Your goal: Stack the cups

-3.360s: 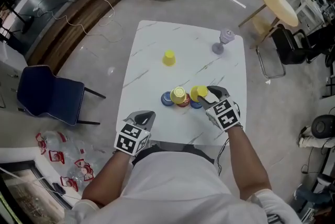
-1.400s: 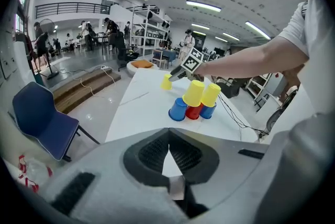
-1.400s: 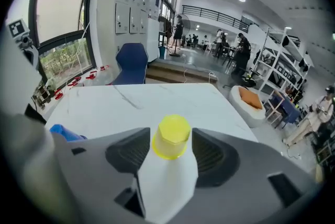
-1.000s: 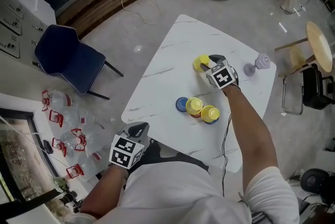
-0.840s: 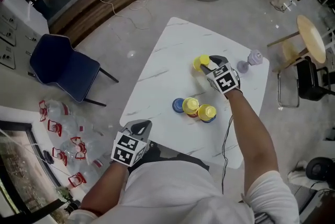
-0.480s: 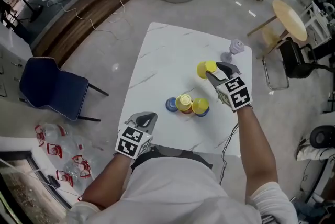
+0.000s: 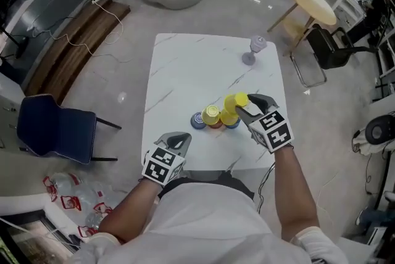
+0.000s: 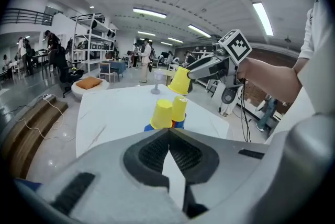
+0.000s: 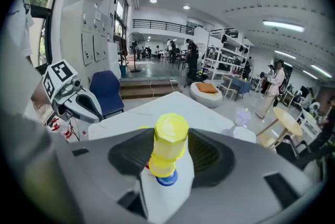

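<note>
On the white marble table (image 7: 185, 65) stands a tight cluster of upside-down cups: a blue cup (image 7: 197, 120), a yellow cup on a red one (image 7: 211, 114), and a yellow cup on a blue one (image 7: 229, 120). My right gripper (image 7: 242, 105) is shut on another yellow cup (image 7: 236, 100), upside down just above the cluster's right stack. In the right gripper view this cup (image 9: 169, 137) sits between the jaws over the yellow-on-blue stack (image 9: 163, 171). My left gripper (image 7: 178, 140) rests shut and empty at the table's near edge; in its own view the cluster (image 8: 166, 113) lies ahead.
A purple goblet (image 7: 253, 49) stands at the table's far right corner. A blue chair (image 7: 55, 127) is left of the table, a round wooden side table (image 7: 315, 2) and a black chair (image 7: 333, 47) to the right. Red-and-white items (image 7: 62, 185) litter the floor.
My right gripper has carried the yellow cup from the far side of the table back to just above the cluster. The left gripper has stayed at the near edge.
</note>
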Available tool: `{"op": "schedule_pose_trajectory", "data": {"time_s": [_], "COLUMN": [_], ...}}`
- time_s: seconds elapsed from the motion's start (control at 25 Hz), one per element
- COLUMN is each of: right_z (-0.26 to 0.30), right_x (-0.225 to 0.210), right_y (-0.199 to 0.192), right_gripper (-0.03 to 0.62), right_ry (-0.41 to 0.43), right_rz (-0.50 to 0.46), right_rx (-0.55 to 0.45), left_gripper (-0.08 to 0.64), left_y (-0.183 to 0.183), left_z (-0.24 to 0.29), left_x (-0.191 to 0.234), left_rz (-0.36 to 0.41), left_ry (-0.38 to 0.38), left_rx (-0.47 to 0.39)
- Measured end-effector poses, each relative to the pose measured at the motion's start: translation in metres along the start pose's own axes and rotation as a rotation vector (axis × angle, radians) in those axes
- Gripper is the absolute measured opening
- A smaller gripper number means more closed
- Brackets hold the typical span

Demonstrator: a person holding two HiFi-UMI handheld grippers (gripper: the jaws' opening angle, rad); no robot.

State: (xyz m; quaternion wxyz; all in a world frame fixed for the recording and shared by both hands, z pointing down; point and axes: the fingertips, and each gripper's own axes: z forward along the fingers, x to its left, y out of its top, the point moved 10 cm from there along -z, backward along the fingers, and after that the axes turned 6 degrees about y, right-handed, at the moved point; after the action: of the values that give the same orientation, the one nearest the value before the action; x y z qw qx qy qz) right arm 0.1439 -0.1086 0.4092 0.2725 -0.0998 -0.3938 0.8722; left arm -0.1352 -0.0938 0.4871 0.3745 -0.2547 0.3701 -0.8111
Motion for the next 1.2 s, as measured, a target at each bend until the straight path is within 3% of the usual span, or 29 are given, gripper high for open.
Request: {"op": "schedule_pose_trajectory", "data": {"time_s": [0.28,0.64,0.76,1.0,1.2], "right_z": [0.012,0.019,0.019,-0.008,-0.043], "right_x": [0.038,0.034,0.03,0.027,0.025], "right_y": [-0.001,0.002,0.002,0.002,-0.021], "right_gripper": [0.207,0.209,0.241,0.258,0.211], "right_ry": [-0.018,0.036,0.053,0.084,0.057], "right_rz": [-0.001,-0.052,-0.057,-0.031,0.098], "right_rx": [0.031,0.063,0.049,-0.05,-0.212], "left_gripper": [0.008,0.008,0.008,0.008,0.008], "left_y": [-0.002,-0.007,-0.009,-0.007,0.007], "left_z": [-0.006,-0.018,-0.015,-0.009,-0.004], "left_x": [-0.006,-0.016,-0.021,-0.033,-0.041], "left_rz": [0.073,0.002,-0.021,-0.04,-0.052], "left_ry": [-0.056,0.004,0.019,0.029,0.027], "left_rx": [0.004,-0.004,-0.006,-0.017,-0.056]}}
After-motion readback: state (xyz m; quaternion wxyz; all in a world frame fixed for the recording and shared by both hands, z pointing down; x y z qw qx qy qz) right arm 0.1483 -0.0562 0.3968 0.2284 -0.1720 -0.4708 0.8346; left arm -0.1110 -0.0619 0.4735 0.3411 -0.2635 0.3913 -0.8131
